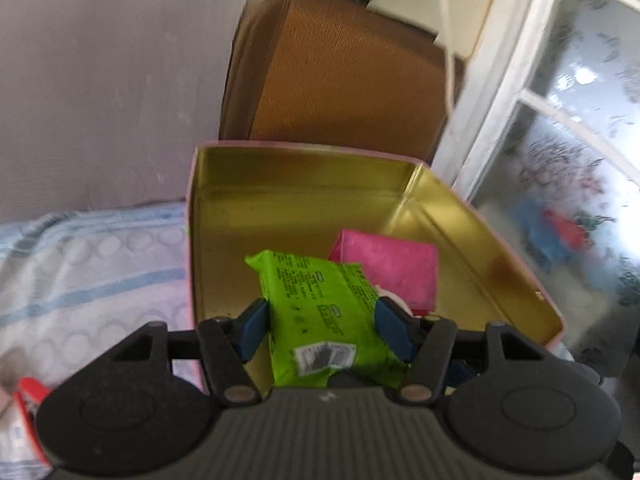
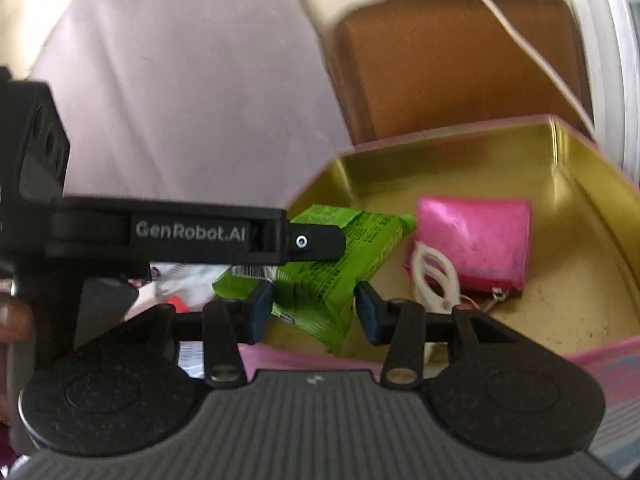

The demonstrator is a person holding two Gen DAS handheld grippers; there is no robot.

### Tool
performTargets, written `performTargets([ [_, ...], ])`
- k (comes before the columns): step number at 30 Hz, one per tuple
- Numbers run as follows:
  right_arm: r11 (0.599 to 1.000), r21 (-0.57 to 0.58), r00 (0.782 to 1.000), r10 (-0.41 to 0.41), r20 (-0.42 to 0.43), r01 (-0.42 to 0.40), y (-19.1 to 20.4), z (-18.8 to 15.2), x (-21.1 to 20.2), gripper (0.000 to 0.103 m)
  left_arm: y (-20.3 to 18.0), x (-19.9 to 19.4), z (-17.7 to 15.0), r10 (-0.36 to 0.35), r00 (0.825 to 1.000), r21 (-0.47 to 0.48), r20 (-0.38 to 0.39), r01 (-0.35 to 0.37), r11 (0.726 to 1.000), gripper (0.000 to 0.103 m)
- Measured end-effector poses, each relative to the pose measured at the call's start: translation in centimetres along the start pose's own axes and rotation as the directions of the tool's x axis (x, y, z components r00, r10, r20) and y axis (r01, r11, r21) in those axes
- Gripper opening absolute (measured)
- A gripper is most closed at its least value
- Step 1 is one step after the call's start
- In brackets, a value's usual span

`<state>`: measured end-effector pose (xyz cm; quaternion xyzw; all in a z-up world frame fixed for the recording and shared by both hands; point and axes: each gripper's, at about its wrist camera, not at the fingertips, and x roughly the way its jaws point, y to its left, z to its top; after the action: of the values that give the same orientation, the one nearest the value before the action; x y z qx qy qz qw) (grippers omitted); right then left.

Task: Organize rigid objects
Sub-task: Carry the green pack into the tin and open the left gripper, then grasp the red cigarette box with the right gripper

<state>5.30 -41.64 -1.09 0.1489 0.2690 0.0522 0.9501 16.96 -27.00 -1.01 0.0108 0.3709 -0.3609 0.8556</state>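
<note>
Green packet [image 1: 320,312] hangs over the gold-lined tin [image 1: 280,200], low centre of frame, both grippers pinching it: left gripper [image 1: 320,326] half-open across its middle, right gripper [image 2: 314,312] on one end, though blur muddies contact there. Light, crinkly, slippery film; grip the flat body, not the seams.

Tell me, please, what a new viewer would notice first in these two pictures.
The bright green packet stands out first: it sits between the pads of the left gripper, over the open gold-lined tin. The right gripper has its pads at the same packet from the other side. Behind the packet, a pink pouch lies on the tin's floor, with a white plastic clip beside it.
</note>
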Motion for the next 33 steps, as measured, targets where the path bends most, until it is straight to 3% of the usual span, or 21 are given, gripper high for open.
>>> performTargets([
  [2, 0.999, -0.009, 0.999, -0.032, -0.029, 0.032, -0.7, 0.3, 1.0, 0.049, -0.1, 1.2, -0.1, -0.001, 1.000, 0.003, -0.018, 0.001, 1.000, 0.065],
  [3, 0.997, -0.024, 0.997, -0.068, -0.032, 0.067, -0.9, 0.4, 1.3, 0.049, -0.4, 1.6, -0.2, 0.015, 1.000, 0.019, -0.011, -0.015, 1.000, 0.073],
  [5, 0.983, -0.072, 0.985, -0.171, -0.013, 0.170, -0.8, 0.2, 1.8, 0.050, -1.1, 2.3, -0.4, 0.042, 0.999, 0.052, -0.003, -0.042, 0.998, 0.078],
  [9, 0.962, -0.068, 0.964, -0.263, 0.034, 0.265, -1.3, -0.4, 1.6, 0.050, -2.1, 1.8, -0.7, 0.057, 0.998, 0.059, 0.033, -0.059, 0.997, 0.079],
  [14, 0.972, -0.017, 0.964, -0.231, 0.130, 0.235, -1.0, -1.0, -1.5, 0.050, -3.9, -2.5, -1.4, 0.081, 0.984, 0.127, 0.159, -0.102, 0.987, 0.079],
  [19, 0.978, -0.002, 0.957, -0.204, 0.208, 0.209, 1.0, -1.4, -4.5, 0.050, -4.7, -8.1, -2.9, 0.050, 0.960, 0.159, 0.276, -0.097, 0.982, 0.079],
  [23, 0.982, -0.007, 0.954, -0.181, 0.241, 0.188, 2.7, -1.2, -5.1, 0.055, -2.4, -12.6, -5.2, 0.057, 0.937, 0.120, 0.345, -0.104, 0.987, 0.080],
  [26, 0.984, -0.042, 0.954, -0.156, 0.256, 0.172, 4.8, -1.7, -5.3, 0.055, 1.0, -15.3, -7.3, 0.112, 0.927, 0.035, 0.357, -0.133, 0.991, 0.080],
  [28, 0.983, -0.079, 0.953, -0.136, 0.271, 0.163, 6.5, -2.2, -5.4, 0.055, 4.3, -17.1, -9.5, 0.199, 0.909, -0.029, 0.366, -0.203, 0.979, 0.080],
  [30, 0.986, -0.103, 0.960, -0.098, 0.263, 0.129, 8.0, -2.4, -4.9, 0.057, 8.0, -18.6, -11.8, 0.314, 0.878, -0.109, 0.360, -0.295, 0.949, 0.080],
  [31, 0.988, -0.113, 0.966, -0.074, 0.246, 0.104, 8.8, -2.5, -4.5, 0.057, 9.6, -19.2, -12.7, 0.372, 0.860, -0.146, 0.350, -0.343, 0.928, 0.080],
  [33, 0.990, -0.131, 0.981, -0.017, 0.195, 0.043, 10.3, -2.5, -3.3, 0.056, 13.3, -20.1, -14.7, 0.512, 0.805, -0.217, 0.300, -0.465, 0.858, 0.080],
])
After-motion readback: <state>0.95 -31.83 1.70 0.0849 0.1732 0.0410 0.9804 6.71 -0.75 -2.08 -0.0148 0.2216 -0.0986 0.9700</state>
